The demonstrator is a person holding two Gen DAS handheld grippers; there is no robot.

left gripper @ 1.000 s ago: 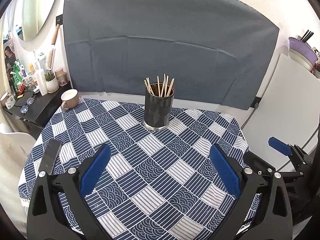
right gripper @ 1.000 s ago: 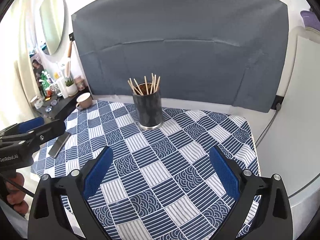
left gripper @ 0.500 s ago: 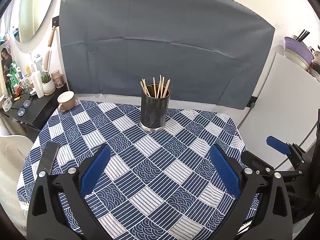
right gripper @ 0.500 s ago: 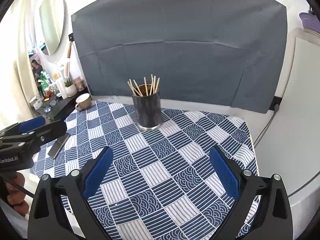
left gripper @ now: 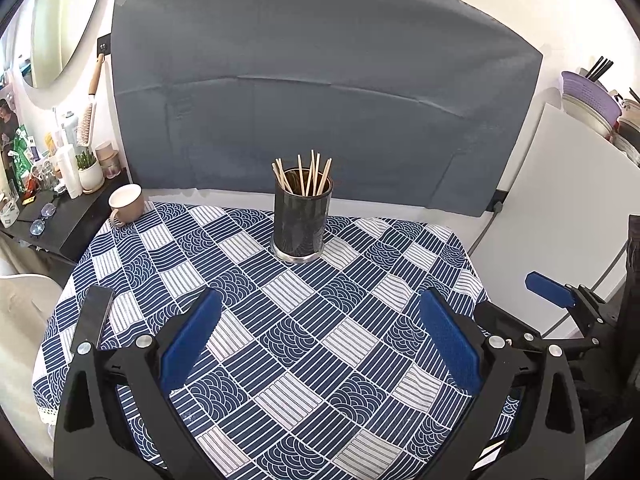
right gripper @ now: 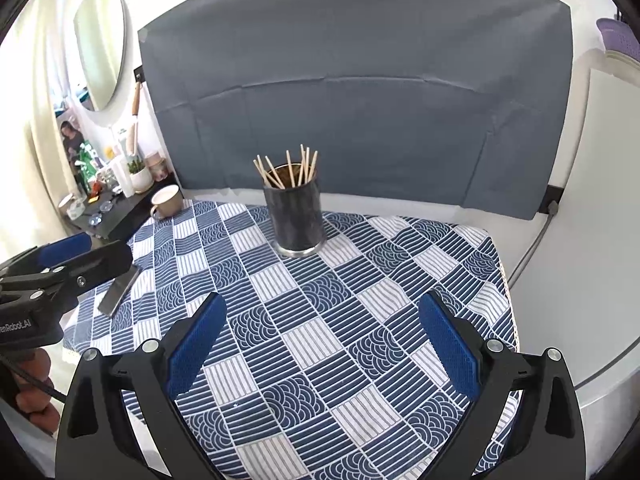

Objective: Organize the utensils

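Observation:
A dark cylindrical holder (left gripper: pixel 299 224) (right gripper: pixel 295 219) stands upright at the back middle of the table, with several wooden chopsticks (left gripper: pixel 304 174) (right gripper: pixel 290 170) sticking up out of it. My left gripper (left gripper: pixel 318 330) hovers open over the near part of the cloth, with nothing between its blue pads. Well short of the holder, my right gripper (right gripper: pixel 320 330) is open and empty too. Each gripper shows at the edge of the other's view: the right one (left gripper: pixel 560 300) at far right, the left one (right gripper: pixel 60 268) at far left.
A blue and white patterned tablecloth (left gripper: pixel 280 320) covers the table. A beige mug (left gripper: pixel 127 202) sits at the back left corner and a dark phone (left gripper: pixel 94 318) lies near the left edge. A cluttered black shelf (left gripper: pixel 48 216) is at left, a white cabinet (left gripper: pixel 560 220) at right.
Both grippers have drawn back and risen slightly, so the holder sits a little farther and higher in view. Both have stayed open.

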